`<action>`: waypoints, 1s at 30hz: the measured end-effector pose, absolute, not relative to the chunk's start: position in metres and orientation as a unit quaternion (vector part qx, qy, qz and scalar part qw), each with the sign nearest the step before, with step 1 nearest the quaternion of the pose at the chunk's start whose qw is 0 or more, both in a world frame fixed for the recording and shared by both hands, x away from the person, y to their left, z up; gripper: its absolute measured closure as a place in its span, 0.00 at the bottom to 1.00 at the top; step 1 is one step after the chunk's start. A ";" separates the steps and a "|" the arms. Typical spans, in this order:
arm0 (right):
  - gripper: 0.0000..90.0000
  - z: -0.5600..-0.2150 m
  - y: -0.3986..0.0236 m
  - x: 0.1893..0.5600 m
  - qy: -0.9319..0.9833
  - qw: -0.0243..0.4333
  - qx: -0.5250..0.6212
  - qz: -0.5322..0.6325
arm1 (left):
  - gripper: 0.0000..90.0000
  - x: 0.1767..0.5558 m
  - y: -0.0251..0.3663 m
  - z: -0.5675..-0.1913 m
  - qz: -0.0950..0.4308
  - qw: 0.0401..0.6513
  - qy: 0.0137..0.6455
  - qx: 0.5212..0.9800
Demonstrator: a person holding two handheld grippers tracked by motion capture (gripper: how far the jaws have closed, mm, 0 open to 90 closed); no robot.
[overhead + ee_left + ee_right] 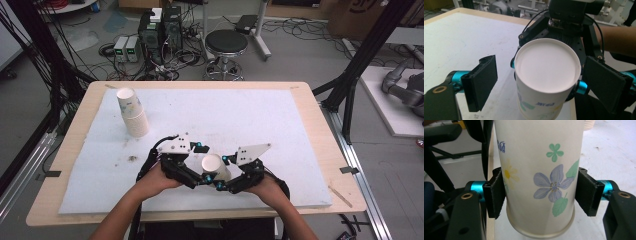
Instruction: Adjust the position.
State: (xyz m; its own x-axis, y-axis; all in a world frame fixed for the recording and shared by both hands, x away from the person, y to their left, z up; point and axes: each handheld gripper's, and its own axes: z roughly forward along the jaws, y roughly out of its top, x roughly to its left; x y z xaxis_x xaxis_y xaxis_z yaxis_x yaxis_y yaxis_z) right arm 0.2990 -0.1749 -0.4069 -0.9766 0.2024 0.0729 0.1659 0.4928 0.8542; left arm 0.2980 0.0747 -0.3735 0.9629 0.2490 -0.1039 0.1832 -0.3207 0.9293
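Paper cup (215, 167), upside down (closed base up, rim down), sits near the front edge of the desk, about mid-width, on the white foam sheet (260, 115) covering the wooden desk top (320, 130). Flower print on the wall, blue lettering inverted. Judgement: very light, thin-walled, crushes easily under a hard pinch, wall a bit slick; the rolled rim and the base are the stiffer parts. Best taken across the wall with light pressure, low near the rim or high by the base, not mid-wall with force.

Right gripper (540, 195): jaws partly closed, both pads touching the cup (539, 175) wall on opposite sides just above the rim; the cup is pinched, no visible denting. In the high view the right gripper (226, 181) comes in from the cup's right-front.

Left gripper (537, 85): jaws spread wide, one pad (482, 82) clearly off the cup (546, 75), the other pad (605, 85) beside it with a gap or barely grazing, hard to say. It straddles the cup without gripping. In the high view the left gripper (196, 176) comes in from the cup's left-front.

Farther out: stack of inverted paper cups (132, 112) near the back-left corner of the sheet, well apart. Small dark stain (132, 158) on the foam left of the grippers. Stool (226, 50) and computer boxes (160, 30) on the floor beyond the back edge.
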 end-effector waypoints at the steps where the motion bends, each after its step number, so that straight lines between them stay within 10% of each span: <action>1: 0.36 -0.406 -0.175 0.299 0.866 0.020 0.105 0.489 | 0.14 0.298 0.076 -0.373 0.029 0.563 0.134 0.815; 30: 0.36 -0.374 -0.148 0.304 0.942 0.076 0.048 0.325 | 0.15 0.307 0.076 -0.365 0.004 0.489 0.097 0.867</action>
State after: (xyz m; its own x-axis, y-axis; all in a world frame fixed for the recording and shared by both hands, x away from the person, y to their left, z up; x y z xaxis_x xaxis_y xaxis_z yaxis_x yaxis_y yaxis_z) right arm 0.3042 -0.1480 -0.3736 -0.9839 0.1390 -0.1127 0.0400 0.7847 0.6186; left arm 0.3075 0.0757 -0.3650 0.9813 0.1718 -0.0867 0.1631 -0.5039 0.8482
